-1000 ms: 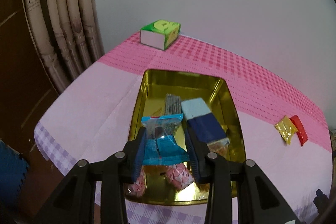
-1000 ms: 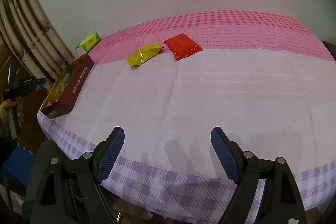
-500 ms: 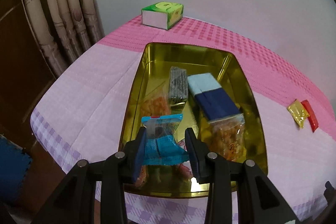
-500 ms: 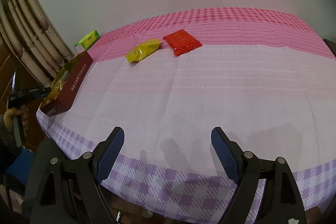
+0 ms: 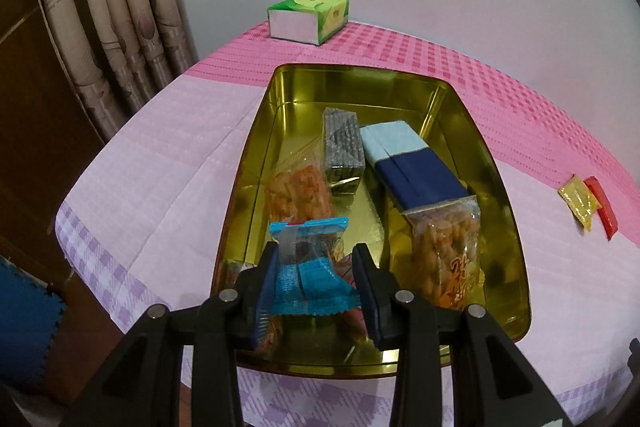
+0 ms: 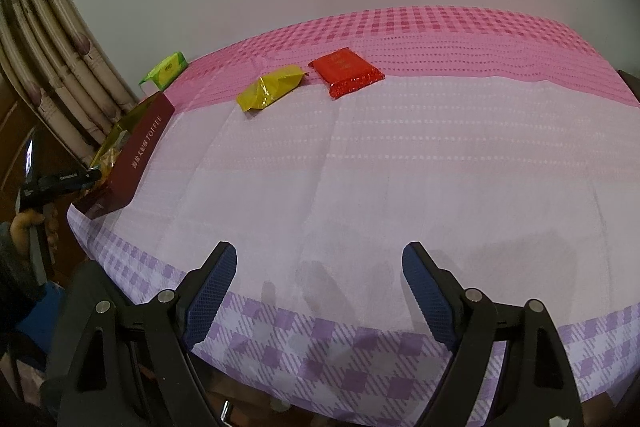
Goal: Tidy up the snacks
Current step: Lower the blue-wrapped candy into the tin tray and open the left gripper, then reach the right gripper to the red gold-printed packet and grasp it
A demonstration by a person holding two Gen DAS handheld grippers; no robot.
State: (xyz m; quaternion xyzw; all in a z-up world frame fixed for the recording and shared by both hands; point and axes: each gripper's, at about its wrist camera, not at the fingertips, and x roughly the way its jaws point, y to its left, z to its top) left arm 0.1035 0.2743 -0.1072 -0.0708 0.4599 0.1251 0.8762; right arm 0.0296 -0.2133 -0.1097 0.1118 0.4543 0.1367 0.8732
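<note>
My left gripper (image 5: 316,263) is shut on a blue snack packet (image 5: 308,267) and holds it over the near end of a gold tin (image 5: 452,95). The tin holds several snacks: a dark blue and light blue box (image 5: 408,163), a grey packet (image 5: 342,143) and orange snack bags (image 5: 444,247). My right gripper (image 6: 320,267) is open and empty above the near edge of the table. A yellow packet (image 6: 272,87) and a red packet (image 6: 346,71) lie on the far part of the cloth. The tin's maroon side (image 6: 136,155) shows at the left of the right wrist view.
A green tissue box (image 5: 308,17) stands at the far edge of the pink and purple checked tablecloth (image 6: 360,167). Curtains (image 5: 120,7) hang to the left. The yellow packet (image 5: 578,201) and red packet (image 5: 600,205) lie right of the tin.
My left gripper has moved lower and closer over the tin with the blue packet in it. The right gripper has barely shifted.
</note>
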